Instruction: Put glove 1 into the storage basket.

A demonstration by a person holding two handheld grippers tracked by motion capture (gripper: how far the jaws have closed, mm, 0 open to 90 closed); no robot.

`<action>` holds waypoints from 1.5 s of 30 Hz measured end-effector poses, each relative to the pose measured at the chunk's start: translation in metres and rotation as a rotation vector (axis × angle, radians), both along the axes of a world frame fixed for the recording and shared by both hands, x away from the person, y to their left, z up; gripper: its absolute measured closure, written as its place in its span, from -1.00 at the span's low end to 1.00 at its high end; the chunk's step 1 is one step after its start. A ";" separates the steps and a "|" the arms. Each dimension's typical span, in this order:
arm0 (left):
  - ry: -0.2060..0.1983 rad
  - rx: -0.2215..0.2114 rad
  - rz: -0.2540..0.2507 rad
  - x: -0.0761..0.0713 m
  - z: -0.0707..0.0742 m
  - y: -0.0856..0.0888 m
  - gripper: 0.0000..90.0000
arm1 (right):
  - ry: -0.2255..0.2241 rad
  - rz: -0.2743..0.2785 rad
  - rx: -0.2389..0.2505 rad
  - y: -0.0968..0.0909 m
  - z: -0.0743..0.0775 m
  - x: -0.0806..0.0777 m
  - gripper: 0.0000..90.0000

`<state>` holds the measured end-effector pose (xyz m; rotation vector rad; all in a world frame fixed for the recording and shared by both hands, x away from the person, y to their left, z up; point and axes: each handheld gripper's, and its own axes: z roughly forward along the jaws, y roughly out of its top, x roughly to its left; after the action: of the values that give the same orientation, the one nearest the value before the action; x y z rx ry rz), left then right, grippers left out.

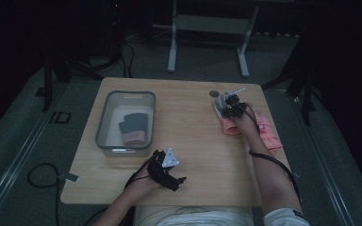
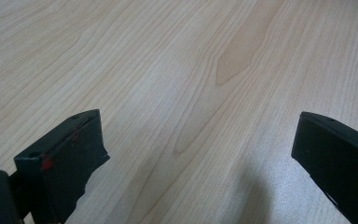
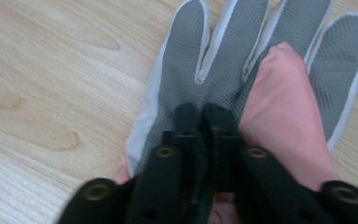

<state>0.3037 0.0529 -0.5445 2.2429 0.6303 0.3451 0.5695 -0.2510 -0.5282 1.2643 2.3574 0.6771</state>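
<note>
A grey-palmed glove with white edging and a pink cuff (image 3: 186, 60) lies flat on the wooden table (image 3: 51, 70), its fingers pointing away from the camera. My right gripper (image 3: 205, 112) is shut on the grey palm fabric, with a pink fold (image 3: 284, 107) lying just right of the jaws. In the high view the right gripper (image 1: 229, 104) sits at the far right of the table, over that glove (image 1: 228, 126). My left gripper (image 1: 167, 169) rests near the front edge. It is open (image 2: 200, 119) over bare wood with nothing between its jaws.
A grey plastic bin (image 1: 104, 117) stands at the left of the table with a dark grey and pink glove (image 1: 134, 128) inside. Another pink glove (image 1: 268, 133) lies at the right edge. A small dark round disc (image 1: 214, 93) sits near the far edge.
</note>
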 end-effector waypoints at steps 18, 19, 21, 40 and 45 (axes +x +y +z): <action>-0.013 -0.001 -0.009 -0.002 0.000 0.000 -0.95 | -0.132 -0.099 0.146 0.016 0.087 -0.067 0.99; -0.013 -0.001 -0.009 -0.002 0.000 0.000 -0.95 | -0.144 -0.105 0.156 0.018 0.093 -0.074 0.99; -0.013 0.001 -0.009 -0.003 0.000 0.000 -0.95 | -0.156 -0.107 0.156 0.021 0.098 -0.081 0.99; -0.025 0.012 -0.014 -0.006 0.000 -0.002 -0.95 | -0.157 -0.197 0.168 0.070 0.080 -0.177 0.98; -0.025 0.010 -0.013 -0.005 0.000 -0.001 -0.95 | -0.104 -0.209 0.180 0.078 0.053 -0.170 0.98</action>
<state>0.2988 0.0516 -0.5449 2.2478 0.6020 0.3707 0.3996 -0.1732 -0.4754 1.4877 2.0820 0.8784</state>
